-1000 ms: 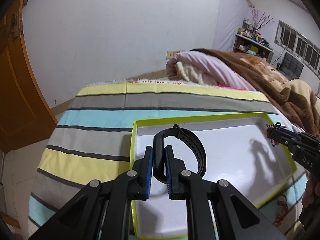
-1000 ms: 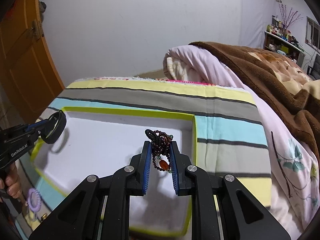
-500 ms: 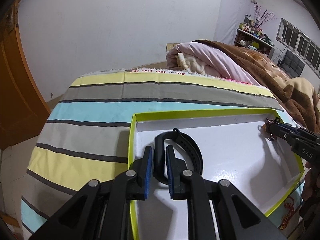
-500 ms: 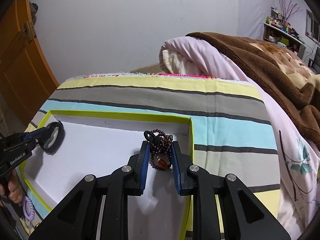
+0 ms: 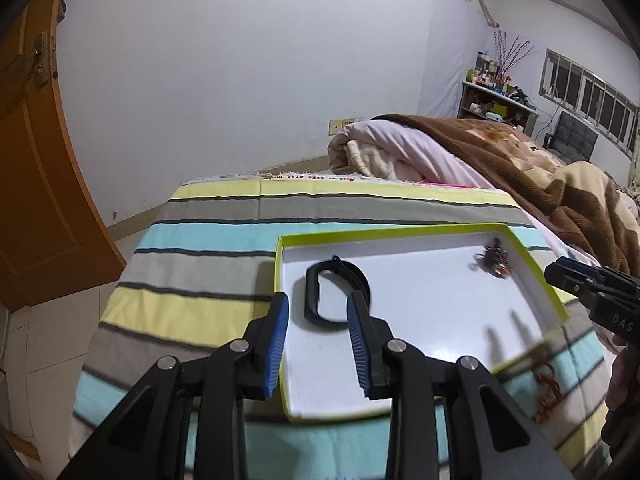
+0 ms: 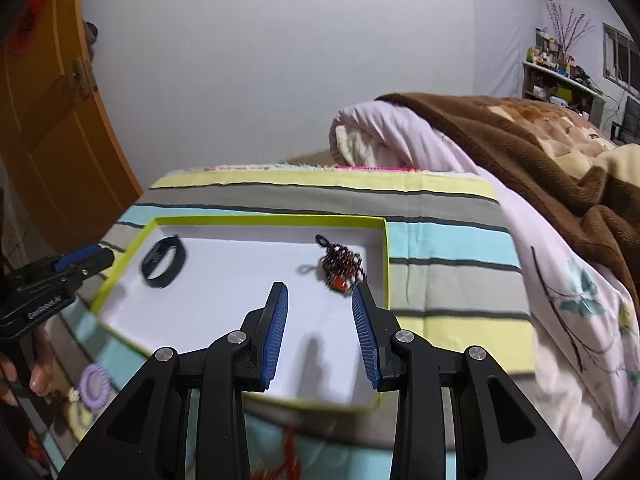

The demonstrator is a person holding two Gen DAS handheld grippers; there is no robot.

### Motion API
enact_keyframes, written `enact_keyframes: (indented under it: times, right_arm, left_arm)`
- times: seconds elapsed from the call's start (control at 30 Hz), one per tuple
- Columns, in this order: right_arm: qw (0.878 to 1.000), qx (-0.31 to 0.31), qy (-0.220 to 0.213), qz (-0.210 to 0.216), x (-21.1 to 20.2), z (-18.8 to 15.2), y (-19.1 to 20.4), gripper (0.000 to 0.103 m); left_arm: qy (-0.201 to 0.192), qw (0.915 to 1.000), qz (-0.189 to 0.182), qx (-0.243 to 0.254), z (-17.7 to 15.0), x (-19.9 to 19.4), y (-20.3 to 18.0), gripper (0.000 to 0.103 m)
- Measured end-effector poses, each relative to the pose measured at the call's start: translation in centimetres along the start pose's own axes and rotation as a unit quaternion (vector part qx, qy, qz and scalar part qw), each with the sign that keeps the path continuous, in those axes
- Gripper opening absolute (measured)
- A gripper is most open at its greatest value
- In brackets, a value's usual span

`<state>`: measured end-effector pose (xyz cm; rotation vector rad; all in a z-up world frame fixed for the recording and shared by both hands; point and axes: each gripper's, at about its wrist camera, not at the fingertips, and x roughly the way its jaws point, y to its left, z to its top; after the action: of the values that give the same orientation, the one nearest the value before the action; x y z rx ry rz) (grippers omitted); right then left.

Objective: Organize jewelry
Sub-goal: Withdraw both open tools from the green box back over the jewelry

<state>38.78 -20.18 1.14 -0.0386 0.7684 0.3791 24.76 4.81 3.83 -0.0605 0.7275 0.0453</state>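
Both released: black band beyond left gripper, inside tray

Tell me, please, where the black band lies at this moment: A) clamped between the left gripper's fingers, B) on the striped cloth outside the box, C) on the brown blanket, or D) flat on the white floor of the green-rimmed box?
D: the black band lies on the white floor of the green-rimmed box, and the left gripper stands open around it, touching nothing.
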Motion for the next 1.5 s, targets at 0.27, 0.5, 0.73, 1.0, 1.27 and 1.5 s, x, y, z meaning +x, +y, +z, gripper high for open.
enact_keyframes:
  times: [0.27, 0.5, 0.73, 1.0, 1.27, 1.5]
  right_arm:
    - [0.999, -0.010, -0.030, -0.003, -6.2, -3.4, 1.7, 0.035]
    - [0.999, -0.018, -0.040, -0.005, -10.0, -6.7, 2.7, 0.035]
    - [0.999, -0.017, -0.045, -0.001, -12.4, -9.8, 3.6, 0.035]
    - [0.999, -0.009, -0.037, 0.009, -13.7, -12.8, 4.4, 0.035]
    - [0.999, -0.007, -0.043, 0.016, -14.9, -14.2, 5.1, 0.035]
    - [0.999, -0.017, -0.035, 0.021, -14.1, -14.6, 5.6, 0.035]
  left_arm:
    - [-0.026, 0.9996, 0.000, -0.008, -2.5, -5.4, -0.5, 0.032]
    - [-0.045, 0.9989, -0.014, -0.006, -5.6, -9.3, -1.7, 0.032]
    - [-0.055, 0.9984, -0.016, -0.005, -8.4, -11.4, -2.0, 0.037]
    - [-0.049, 0.9987, -0.007, -0.008, -11.0, -12.6, -1.5, 0.038]
    - [-0.052, 0.9985, -0.008, -0.010, -12.9, -13.8, -0.9, 0.038]
    - [-0.041, 0.9990, -0.012, -0.009, -13.2, -12.9, -0.7, 0.038]
